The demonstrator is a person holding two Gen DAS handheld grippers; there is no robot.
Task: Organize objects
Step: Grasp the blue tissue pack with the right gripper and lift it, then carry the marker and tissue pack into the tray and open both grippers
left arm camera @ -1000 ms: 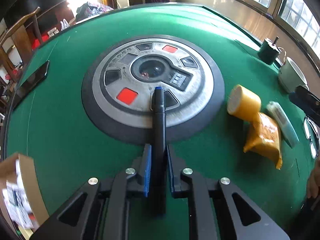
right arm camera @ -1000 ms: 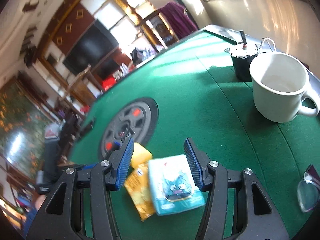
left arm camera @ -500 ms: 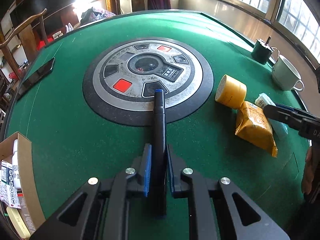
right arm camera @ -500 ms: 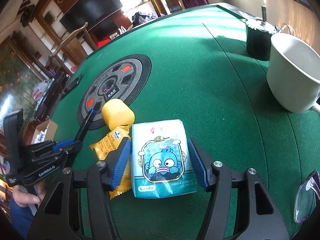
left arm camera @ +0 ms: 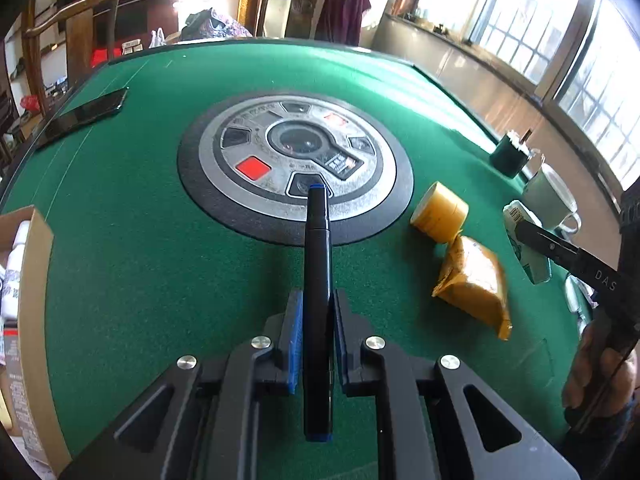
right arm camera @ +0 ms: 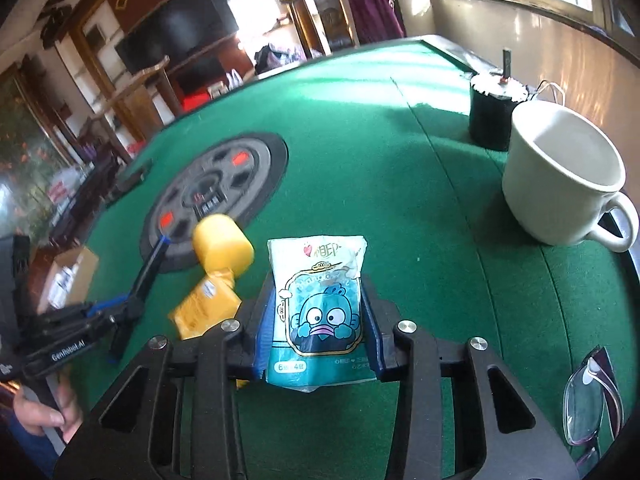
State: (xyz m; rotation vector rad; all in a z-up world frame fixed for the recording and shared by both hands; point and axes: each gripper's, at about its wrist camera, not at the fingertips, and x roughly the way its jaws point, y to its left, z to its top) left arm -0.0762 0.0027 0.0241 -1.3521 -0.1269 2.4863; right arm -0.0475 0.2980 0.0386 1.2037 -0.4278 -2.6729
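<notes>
With the left gripper (left arm camera: 314, 344) clamping a black marker (left arm camera: 317, 276) and the right gripper (right arm camera: 318, 322) just closing on the tissue pack (right arm camera: 318, 312), the tape roll (left arm camera: 439, 217) and yellow packet (left arm camera: 472, 280) remain on the table

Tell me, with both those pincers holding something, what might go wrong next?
The right gripper, whose jaws have just been closing, pinches the soft tissue pack near its lower end; it might sag or slip. The left gripper holds the long marker by its back half, so it could pivot or bump something when moved.
</notes>
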